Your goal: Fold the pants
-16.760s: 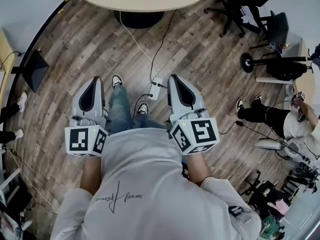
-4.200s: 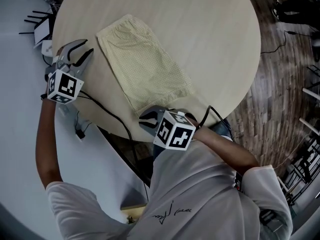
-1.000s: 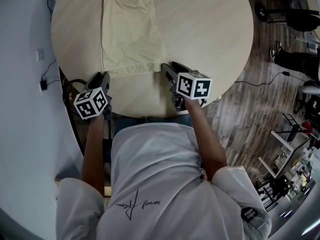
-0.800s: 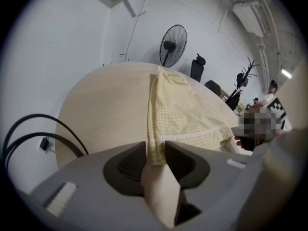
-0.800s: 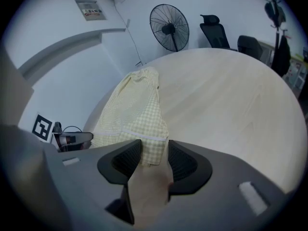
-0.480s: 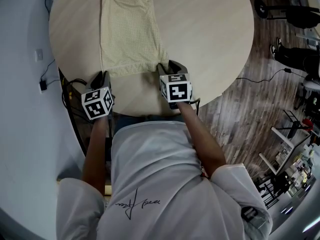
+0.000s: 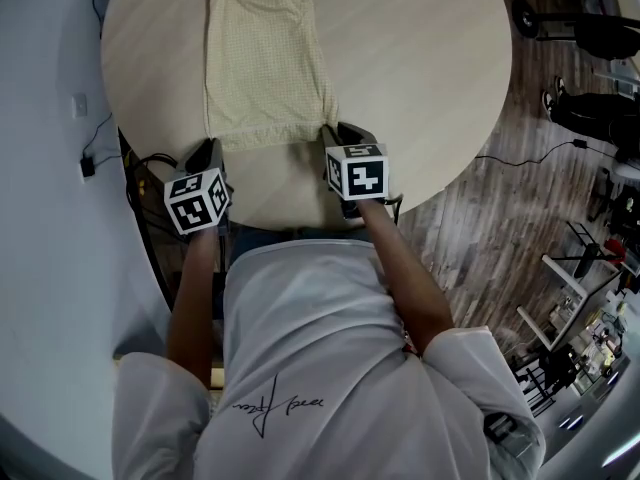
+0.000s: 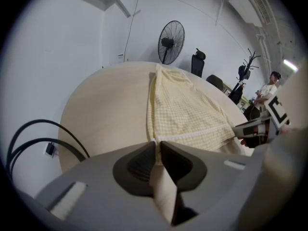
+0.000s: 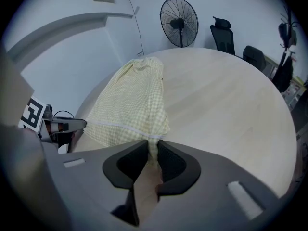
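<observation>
Both pairs of jaws have just closed; the left gripper (image 8: 158, 146) now pinches the pants (image 7: 262, 63) at their seven o'clock corner, the right gripper (image 9: 153, 146) at five; the pants lie flat on the table (image 7: 430, 78), stretching toward twelve; I'd say the lift-and-fold can start.

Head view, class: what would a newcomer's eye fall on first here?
Pale yellow checked cloth pants lie flat on the round light wooden table. At the near hem, the left tool and right tool have just been closing their jaws, each pinching a corner.
</observation>
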A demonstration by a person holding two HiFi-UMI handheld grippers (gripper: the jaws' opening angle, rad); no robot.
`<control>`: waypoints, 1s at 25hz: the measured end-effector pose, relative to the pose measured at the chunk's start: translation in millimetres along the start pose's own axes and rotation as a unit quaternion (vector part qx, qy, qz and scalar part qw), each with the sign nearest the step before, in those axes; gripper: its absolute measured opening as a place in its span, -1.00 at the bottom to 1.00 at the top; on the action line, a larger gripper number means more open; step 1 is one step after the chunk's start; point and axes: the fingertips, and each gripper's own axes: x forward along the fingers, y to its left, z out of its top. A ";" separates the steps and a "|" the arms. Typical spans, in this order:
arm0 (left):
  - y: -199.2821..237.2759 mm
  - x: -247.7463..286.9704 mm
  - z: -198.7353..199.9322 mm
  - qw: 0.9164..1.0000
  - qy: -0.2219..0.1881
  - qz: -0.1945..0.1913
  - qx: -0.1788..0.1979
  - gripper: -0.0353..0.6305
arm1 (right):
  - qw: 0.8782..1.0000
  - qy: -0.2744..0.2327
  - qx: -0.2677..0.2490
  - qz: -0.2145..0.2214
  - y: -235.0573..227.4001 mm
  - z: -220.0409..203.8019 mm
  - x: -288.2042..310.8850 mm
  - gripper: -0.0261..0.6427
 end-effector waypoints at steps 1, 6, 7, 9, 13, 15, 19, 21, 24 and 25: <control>0.4 -0.2 0.3 1.000 0.001 -0.002 -0.004 -0.61 | 1.000 0.001 0.005 0.004 0.3 0.2 0.1 -0.75; 1.3 -2.3 2.2 1.000 0.003 -0.010 -0.018 -0.65 | 1.000 0.005 0.019 0.015 1.3 1.2 -2.9 -0.78; 1.0 -3.0 2.7 1.000 0.003 -0.011 -0.021 -0.65 | 1.000 0.005 0.020 0.016 1.4 1.3 -3.9 -0.78; 0.6 -4.0 4.0 1.000 0.004 -0.014 -0.026 -0.65 | 1.000 0.004 0.023 0.020 1.3 1.9 -5.3 -0.79; -0.1 -7.2 8.5 0.999 -0.001 -0.024 -0.041 -0.66 | 0.999 0.001 0.028 0.025 1.2 3.8 -8.4 -0.79; -0.8 -9.6 11.9 0.999 -0.006 -0.029 -0.043 -0.66 | 0.999 -0.001 0.030 0.028 1.6 4.9 -10.4 -0.79; -2.6 -16.3 21.9 0.998 -0.017 -0.039 -0.048 -0.66 | 0.999 -0.008 0.030 0.037 3.8 9.1 -17.1 -0.80; -4.3 -18.6 27.6 0.998 -0.022 -0.044 -0.047 -0.66 | 0.999 -0.010 0.031 0.040 4.6 11.6 -20.6 -0.80; -5.3 -20.7 34.4 0.997 -0.028 -0.051 -0.049 -0.66 | 0.998 -0.013 0.034 0.047 6.3 14.9 -24.6 -0.80; -5.2 -21.6 36.1 0.997 -0.030 -0.053 -0.052 -0.66 | 0.998 -0.013 0.036 0.051 7.0 15.8 -26.1 -0.80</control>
